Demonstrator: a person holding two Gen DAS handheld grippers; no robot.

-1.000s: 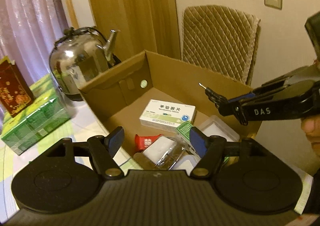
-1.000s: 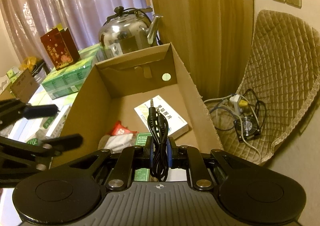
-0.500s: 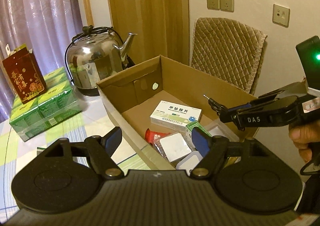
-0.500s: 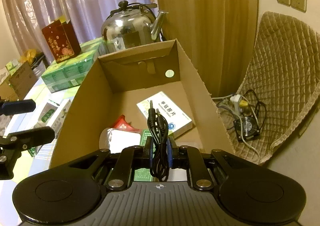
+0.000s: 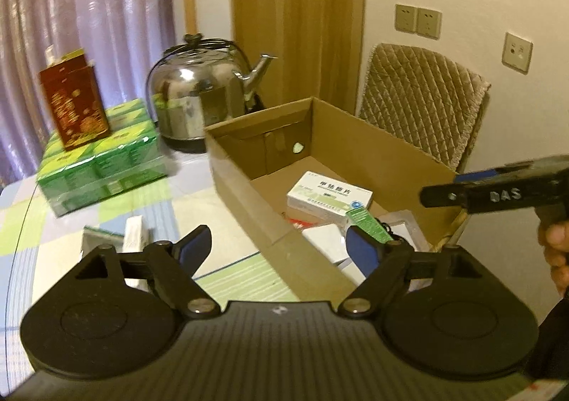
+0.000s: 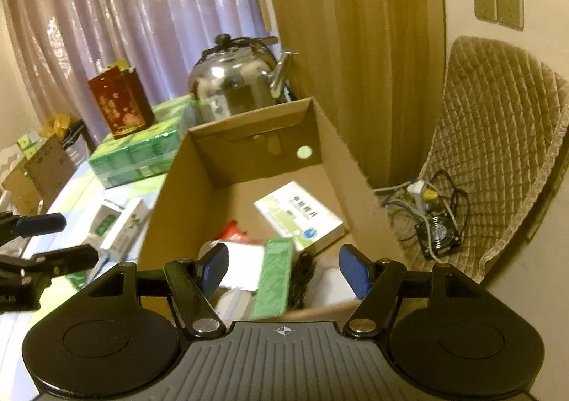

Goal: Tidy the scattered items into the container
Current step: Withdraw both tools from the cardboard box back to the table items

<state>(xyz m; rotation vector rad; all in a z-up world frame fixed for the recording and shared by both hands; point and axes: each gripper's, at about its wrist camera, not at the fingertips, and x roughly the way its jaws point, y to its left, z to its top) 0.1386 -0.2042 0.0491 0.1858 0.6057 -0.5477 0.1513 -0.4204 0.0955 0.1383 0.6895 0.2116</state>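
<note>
An open cardboard box (image 6: 177, 194) (image 5: 242, 187) stands on the table. Inside lie a white medicine box (image 6: 302, 216) (image 5: 329, 193), a green packet (image 6: 274, 280) (image 5: 366, 223), a red packet (image 6: 233, 232), white items and a black cable (image 6: 302, 280). My right gripper (image 6: 284, 269) hovers open over the box's near end, above the cable, with nothing between its fingers. My left gripper (image 5: 277, 250) is open and empty above the box's left wall. Two small white-and-green boxes (image 6: 121, 226) (image 5: 133, 241) lie on the table left of the container.
A steel kettle (image 5: 199, 99) stands behind the box. A wrapped pack of green cartons (image 5: 103, 166) with a red box (image 5: 73, 106) on top sits far left. A quilted chair (image 6: 498, 138) holding wires and a small fan (image 6: 441, 234) is to the right.
My right gripper has opened and the black cable it held now lies in the box. My left gripper has drawn back and to the left, away from the box's inside.
</note>
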